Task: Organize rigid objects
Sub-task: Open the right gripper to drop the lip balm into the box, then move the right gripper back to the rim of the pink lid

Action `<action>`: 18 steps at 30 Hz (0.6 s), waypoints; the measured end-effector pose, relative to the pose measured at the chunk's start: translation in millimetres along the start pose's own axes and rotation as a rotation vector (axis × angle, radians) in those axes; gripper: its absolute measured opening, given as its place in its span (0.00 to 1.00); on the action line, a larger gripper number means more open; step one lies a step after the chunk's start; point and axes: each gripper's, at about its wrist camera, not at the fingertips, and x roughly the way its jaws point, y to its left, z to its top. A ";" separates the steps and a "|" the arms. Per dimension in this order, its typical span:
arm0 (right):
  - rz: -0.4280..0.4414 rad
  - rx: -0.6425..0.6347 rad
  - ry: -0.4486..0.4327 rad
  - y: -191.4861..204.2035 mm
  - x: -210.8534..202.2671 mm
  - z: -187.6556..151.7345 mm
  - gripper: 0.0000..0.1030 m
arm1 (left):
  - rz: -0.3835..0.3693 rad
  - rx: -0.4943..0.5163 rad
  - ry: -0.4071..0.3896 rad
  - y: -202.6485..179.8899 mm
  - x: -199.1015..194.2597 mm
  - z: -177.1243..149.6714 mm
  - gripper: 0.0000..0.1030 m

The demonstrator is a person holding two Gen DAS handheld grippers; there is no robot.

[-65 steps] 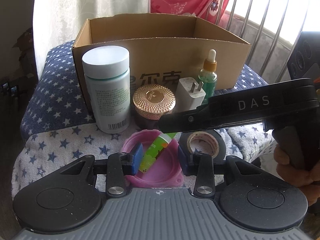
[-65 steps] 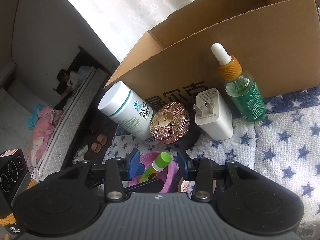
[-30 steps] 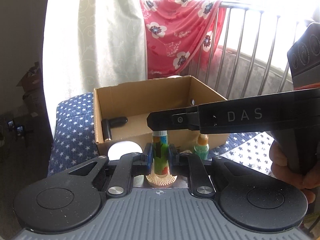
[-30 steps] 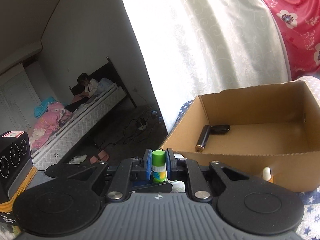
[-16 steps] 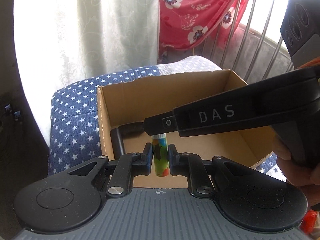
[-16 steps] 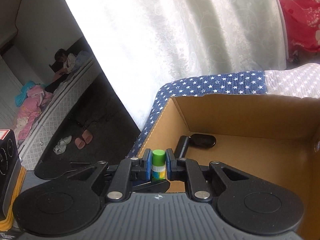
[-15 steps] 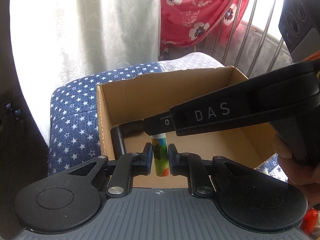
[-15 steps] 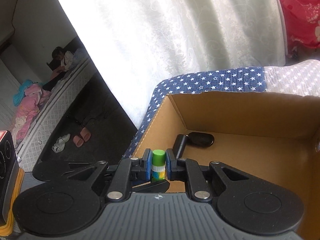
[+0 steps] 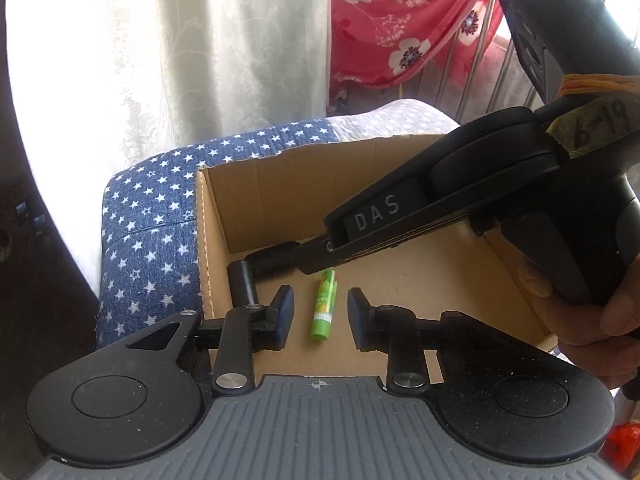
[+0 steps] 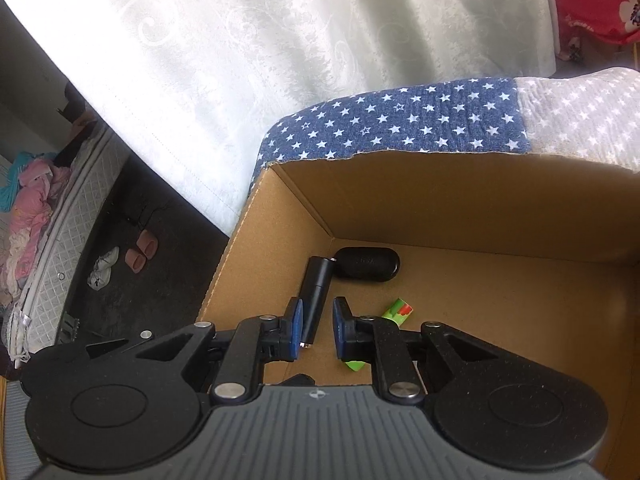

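— Where was the green tube [image 9: 324,306]?
— Flat on the cardboard box [image 9: 280,184] floor, near a black cylinder [image 10: 316,280]. My left gripper [image 9: 320,316] had just been opening, nothing pinched.
— Right gripper [image 10: 317,328]?
— Fingers slightly apart, empty, over the box.

tube [image 9: 324,305] in box [image 9: 280,184] | cylinder [image 9: 244,282] left of tube | case [image 10: 367,263] behind

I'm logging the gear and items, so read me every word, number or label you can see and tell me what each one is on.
"DAS": raised letters on the side of the black right gripper.
"6-19": handwritten on the tan tape strip around that gripper's handle.
Printing on the small green tube lying in the brown cardboard box: too small to read.
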 end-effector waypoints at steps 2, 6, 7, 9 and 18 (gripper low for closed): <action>0.023 -0.006 -0.035 2.4 -24.2 -7.8 0.18 | 0.002 0.005 -0.029 -0.6 -11.9 -2.9 0.32; 0.074 -0.034 -0.126 10.7 -79.9 -33.6 0.18 | -0.011 0.000 -0.102 -1.5 -44.9 -13.0 0.38; 0.087 -0.044 -0.154 12.5 -95.0 -42.4 0.18 | -0.016 -0.004 -0.121 -1.5 -54.1 -16.7 0.39; 0.114 -0.057 -0.212 14.6 -122.3 -62.3 0.18 | -0.028 -0.014 -0.158 -1.8 -72.9 -26.3 0.40; 0.078 -0.063 -0.323 -1.6 -150.4 -168.3 0.31 | -0.070 -0.114 -0.226 4.0 -111.9 -104.4 0.45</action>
